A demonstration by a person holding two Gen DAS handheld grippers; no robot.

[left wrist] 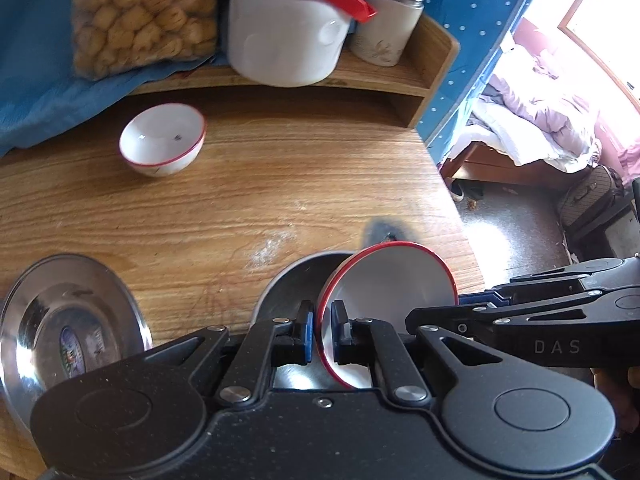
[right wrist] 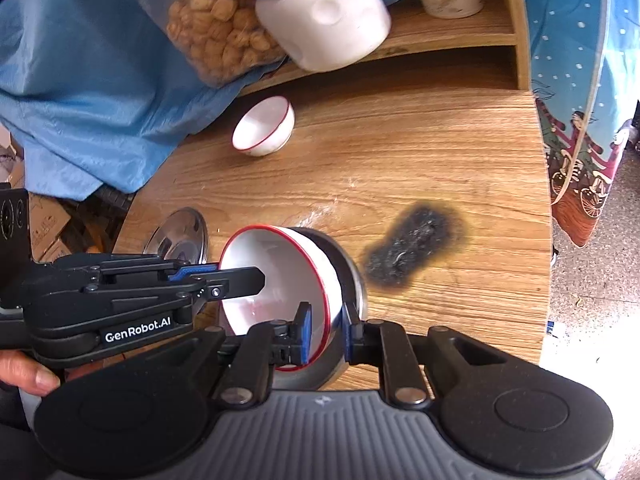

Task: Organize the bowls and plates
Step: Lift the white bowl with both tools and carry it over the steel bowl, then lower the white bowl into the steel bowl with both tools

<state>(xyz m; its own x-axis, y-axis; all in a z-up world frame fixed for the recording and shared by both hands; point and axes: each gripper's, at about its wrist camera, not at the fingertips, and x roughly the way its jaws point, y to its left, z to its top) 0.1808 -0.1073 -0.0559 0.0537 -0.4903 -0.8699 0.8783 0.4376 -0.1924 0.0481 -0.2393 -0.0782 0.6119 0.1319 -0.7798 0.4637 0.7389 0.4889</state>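
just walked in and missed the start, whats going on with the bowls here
A person with a gripper in each hand is sorting dishes on a wooden table. Both the left gripper and the right gripper pinch the rim of a tilted red-rimmed white bowl, which sits in a steel bowl. A second red-rimmed bowl stands alone farther back, and a steel plate lies to the left.

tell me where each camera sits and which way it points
Left wrist: on the left hand-held gripper, facing across the wooden table toward the shelf; its fingers pinch the tilted red-rimmed bowl, with the right hand-held gripper entering from the right.
Right wrist: on the right hand-held gripper, facing the same way; the left hand-held gripper and a thumb show.
Shared: the held bowl, the far bowl, the steel plate.
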